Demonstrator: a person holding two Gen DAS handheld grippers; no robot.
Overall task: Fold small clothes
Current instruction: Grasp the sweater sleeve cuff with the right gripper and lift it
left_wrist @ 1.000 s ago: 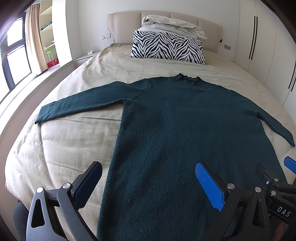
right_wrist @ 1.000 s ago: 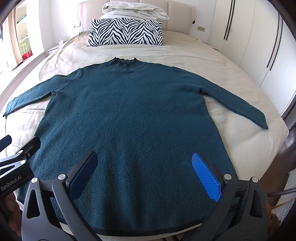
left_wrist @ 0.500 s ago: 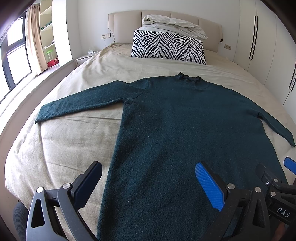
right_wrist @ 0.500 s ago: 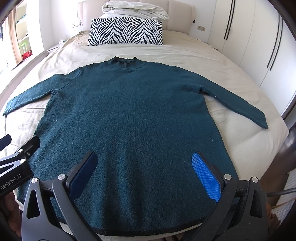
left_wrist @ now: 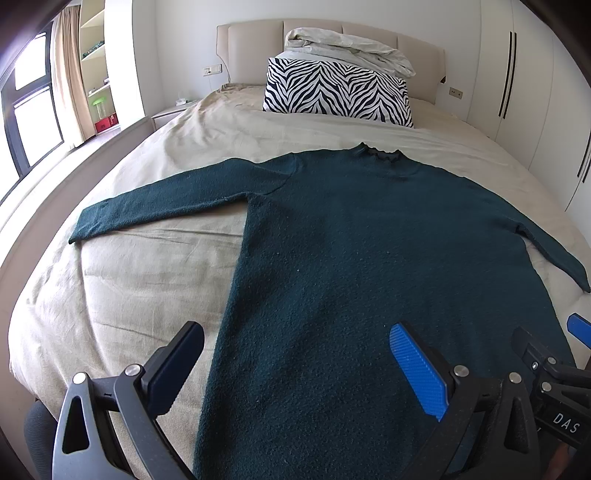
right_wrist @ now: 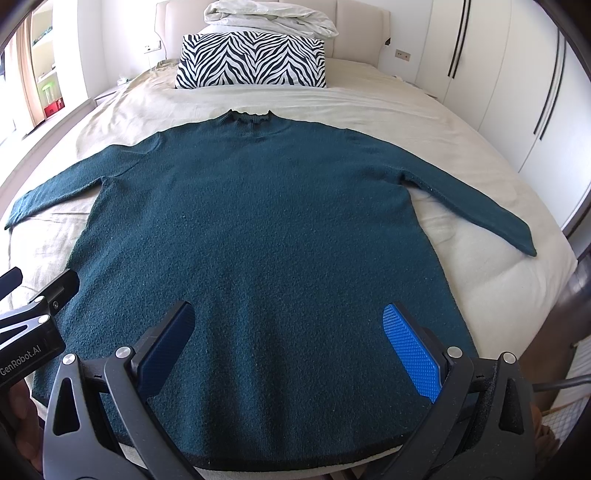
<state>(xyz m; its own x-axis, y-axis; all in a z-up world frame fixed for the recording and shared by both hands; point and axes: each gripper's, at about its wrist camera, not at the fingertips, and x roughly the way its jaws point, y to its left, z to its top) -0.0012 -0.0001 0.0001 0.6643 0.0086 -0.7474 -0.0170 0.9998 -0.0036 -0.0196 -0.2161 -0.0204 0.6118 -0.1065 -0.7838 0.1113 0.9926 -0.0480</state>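
right wrist view: dark green sweater (right_wrist: 258,229) lies flat, front up, spread on the bed (right_wrist: 480,280), collar toward the zebra pillow (right_wrist: 251,61), hem at the bed's near edge. both sleeves out straight to the sides of the sweater body, left sleeve (left_wrist: 162,206) and right sleeve (right_wrist: 476,210). no fold made yet as far as i can see, so the task is at its start: sleeves in, body folded, all still to do.

my right gripper (right_wrist: 288,350) hangs over the sweater's hem area, fingers spread wide, holding nothing. my left gripper (left_wrist: 295,365) is over the sweater's lower left side edge, also spread wide and empty. each gripper shows at the edge of the other's view, so they're near each other.

beyond the sweater: rolled bedding (right_wrist: 269,16) on top of the zebra pillow, headboard behind it.

vs 1.0 s ago: essentially no change, sweater same, both grippers same pose and same opening.
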